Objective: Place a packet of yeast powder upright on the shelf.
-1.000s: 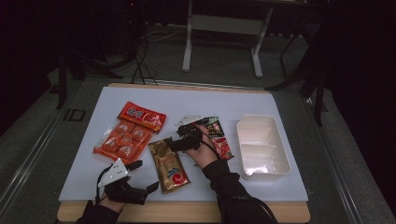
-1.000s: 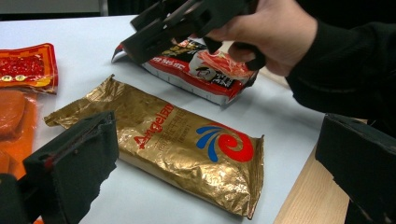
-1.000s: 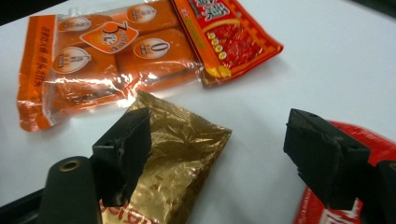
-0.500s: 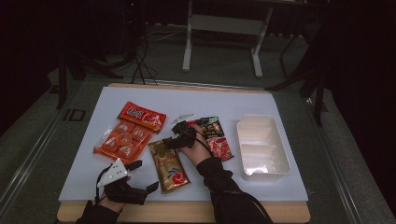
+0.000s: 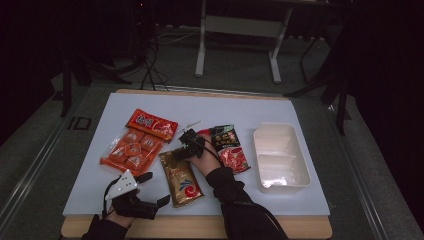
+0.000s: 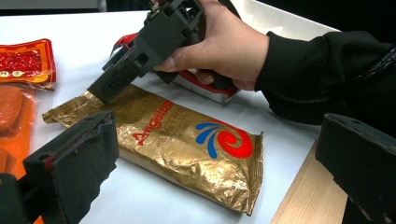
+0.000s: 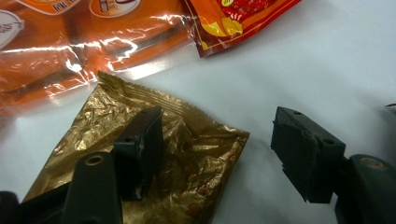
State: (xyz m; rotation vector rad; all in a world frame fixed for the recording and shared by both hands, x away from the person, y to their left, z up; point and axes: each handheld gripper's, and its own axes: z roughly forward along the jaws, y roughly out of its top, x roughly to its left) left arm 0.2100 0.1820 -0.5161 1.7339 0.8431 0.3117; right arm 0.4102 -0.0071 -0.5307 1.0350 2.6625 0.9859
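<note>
A gold foil packet [image 5: 181,177] lies flat near the table's front, and the left gripper view shows its red lettering [image 6: 187,140]. My right gripper [image 5: 179,151] is tipped down over the packet's far end. In the right gripper view [image 7: 219,140] its jaws have just been closing. One jaw hovers over the crinkled gold end [image 7: 187,154], the other over bare white table, and neither pad presses on it. My left gripper [image 5: 155,189] rests low at the front left, jaws wide open [image 6: 218,128] and facing the packet. The right gripper [image 6: 140,56] and its hand are seen beyond.
An orange clear pack of round snacks [image 5: 129,150] and a red packet [image 5: 151,125] lie to the left. A dark red packet [image 5: 231,147] lies under the right hand's far side, and a white tray [image 5: 280,157] stands at the right. The wooden table edge [image 5: 200,227] runs along the front.
The right gripper has come left and down, from above the dark red packet to the gold packet's far end, and its jaws have narrowed. The left gripper has stayed put.
</note>
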